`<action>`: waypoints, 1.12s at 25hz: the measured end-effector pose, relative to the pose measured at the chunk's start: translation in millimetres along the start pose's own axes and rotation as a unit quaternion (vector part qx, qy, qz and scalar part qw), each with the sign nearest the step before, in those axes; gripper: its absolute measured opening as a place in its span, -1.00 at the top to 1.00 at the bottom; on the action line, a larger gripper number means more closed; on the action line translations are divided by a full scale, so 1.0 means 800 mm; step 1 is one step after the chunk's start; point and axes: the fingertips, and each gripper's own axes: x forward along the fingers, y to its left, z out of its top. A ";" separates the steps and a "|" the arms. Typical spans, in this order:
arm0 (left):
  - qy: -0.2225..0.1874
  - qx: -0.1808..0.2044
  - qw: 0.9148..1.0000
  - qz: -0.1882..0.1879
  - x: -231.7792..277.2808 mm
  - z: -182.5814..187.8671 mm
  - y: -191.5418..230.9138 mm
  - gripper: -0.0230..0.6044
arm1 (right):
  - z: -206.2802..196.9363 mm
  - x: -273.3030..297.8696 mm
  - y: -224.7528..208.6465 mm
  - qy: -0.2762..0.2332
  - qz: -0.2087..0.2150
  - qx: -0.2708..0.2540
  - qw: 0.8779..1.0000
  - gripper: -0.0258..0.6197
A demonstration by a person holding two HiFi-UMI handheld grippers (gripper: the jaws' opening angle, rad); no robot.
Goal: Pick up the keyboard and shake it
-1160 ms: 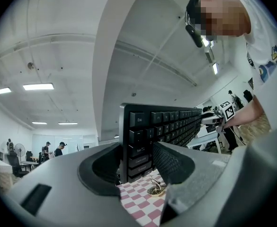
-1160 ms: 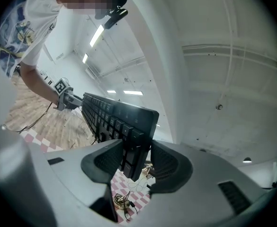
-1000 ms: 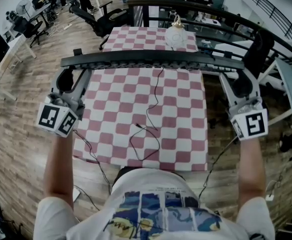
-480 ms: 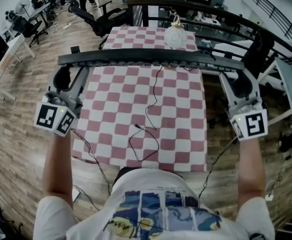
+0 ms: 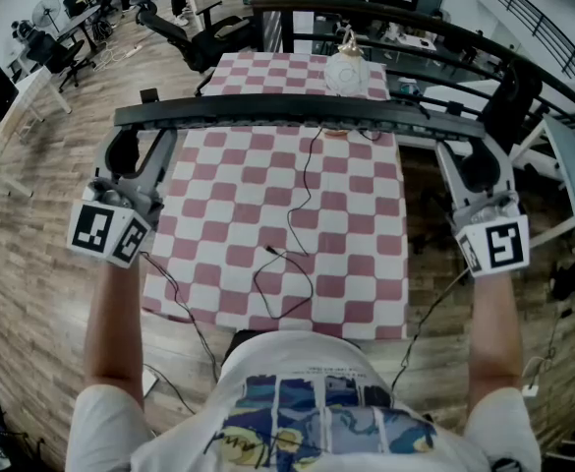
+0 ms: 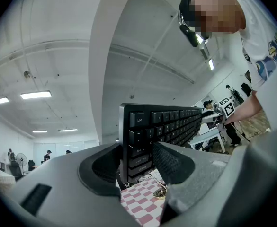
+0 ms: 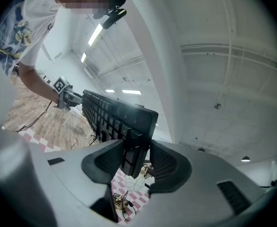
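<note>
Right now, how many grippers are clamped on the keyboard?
2. The left gripper grips the long black keyboard at its left end, by the Esc key; the right gripper grips its right end. Neither grip is hidden.

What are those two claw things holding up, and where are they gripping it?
A black keyboard, lifted above the checkered table. The left gripper has its jaws clamped on one short end, the right gripper on the other.

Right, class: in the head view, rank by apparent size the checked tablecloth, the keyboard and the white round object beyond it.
1. checked tablecloth
2. keyboard, held nearer the camera, so flattered
3. white round object, farthest away
</note>
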 end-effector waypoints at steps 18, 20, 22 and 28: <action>0.006 0.000 1.000 -0.002 0.004 -0.003 -0.002 0.27 | -0.004 0.000 -0.002 0.003 -0.001 0.006 1.000 0.40; 0.008 0.000 1.000 -0.002 0.004 -0.003 -0.002 0.27 | -0.004 0.000 -0.002 0.004 -0.001 0.007 1.000 0.40; 0.008 -0.001 1.000 -0.002 0.004 -0.003 -0.002 0.27 | -0.004 0.000 -0.002 0.004 0.000 0.007 1.000 0.40; 0.009 -0.001 1.000 -0.001 0.005 -0.005 -0.003 0.27 | -0.006 0.000 -0.003 0.005 0.000 0.006 1.000 0.40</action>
